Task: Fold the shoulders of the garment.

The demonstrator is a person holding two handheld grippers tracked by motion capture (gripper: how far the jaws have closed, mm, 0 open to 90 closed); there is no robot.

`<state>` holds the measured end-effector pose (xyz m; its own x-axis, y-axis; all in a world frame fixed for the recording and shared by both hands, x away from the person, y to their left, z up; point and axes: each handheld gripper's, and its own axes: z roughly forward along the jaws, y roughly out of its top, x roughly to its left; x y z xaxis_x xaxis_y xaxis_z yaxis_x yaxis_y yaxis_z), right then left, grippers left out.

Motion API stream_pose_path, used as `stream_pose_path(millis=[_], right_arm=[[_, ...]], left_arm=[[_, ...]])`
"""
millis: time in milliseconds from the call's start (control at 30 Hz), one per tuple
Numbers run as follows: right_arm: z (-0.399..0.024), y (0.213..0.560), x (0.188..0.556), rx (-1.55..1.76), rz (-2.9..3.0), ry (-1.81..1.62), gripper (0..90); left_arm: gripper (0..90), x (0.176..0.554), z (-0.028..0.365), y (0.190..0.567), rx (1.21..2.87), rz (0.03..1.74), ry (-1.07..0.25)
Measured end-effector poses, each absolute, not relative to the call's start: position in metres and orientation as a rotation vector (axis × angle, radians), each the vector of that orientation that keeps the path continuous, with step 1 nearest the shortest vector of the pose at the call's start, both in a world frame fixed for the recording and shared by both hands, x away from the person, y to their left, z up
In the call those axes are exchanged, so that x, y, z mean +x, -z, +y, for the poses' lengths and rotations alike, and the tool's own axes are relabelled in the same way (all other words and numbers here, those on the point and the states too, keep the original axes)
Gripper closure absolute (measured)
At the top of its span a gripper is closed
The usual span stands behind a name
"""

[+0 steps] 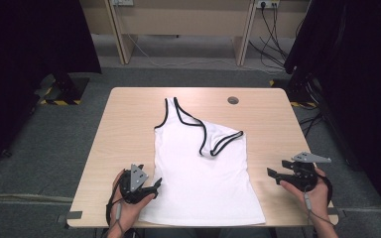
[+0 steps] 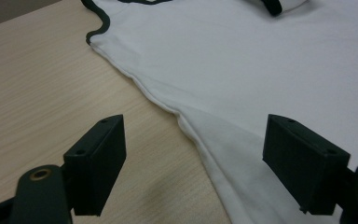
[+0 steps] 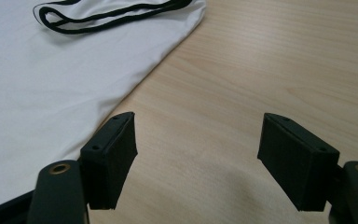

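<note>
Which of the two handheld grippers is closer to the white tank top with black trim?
Left. The left gripper sits at the white tank top's side edge; the right gripper hovers over bare wood, clearly apart from it.

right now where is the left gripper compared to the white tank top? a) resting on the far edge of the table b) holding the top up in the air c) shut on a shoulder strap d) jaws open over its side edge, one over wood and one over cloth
d: in the left gripper view the left gripper has its jaws apart over the side seam of the white tank top, which lies flat on the table.
</note>
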<state>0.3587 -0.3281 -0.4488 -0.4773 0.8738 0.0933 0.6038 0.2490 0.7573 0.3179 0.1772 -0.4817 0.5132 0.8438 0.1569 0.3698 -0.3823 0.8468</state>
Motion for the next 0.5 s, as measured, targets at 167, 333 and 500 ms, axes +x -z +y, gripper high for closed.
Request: stream_pose_path(millis=[167, 333, 500], right_arm=[[-0.335, 0.453, 0.351, 1.372, 2.165, -1.066, 27.6], [-0.341, 0.455, 0.346, 1.383, 2.142, -1.066, 27.5], [-0.344, 0.459, 0.341, 1.395, 2.122, -1.06, 27.5]], left_arm=[[20.8, 0.318, 0.177, 0.482, 1.966, 0.993, -0.763], [20.7, 0.318, 0.177, 0.482, 1.967, 0.994, -0.762], [20.8, 0.318, 0.177, 0.482, 1.967, 0.994, -0.762]])
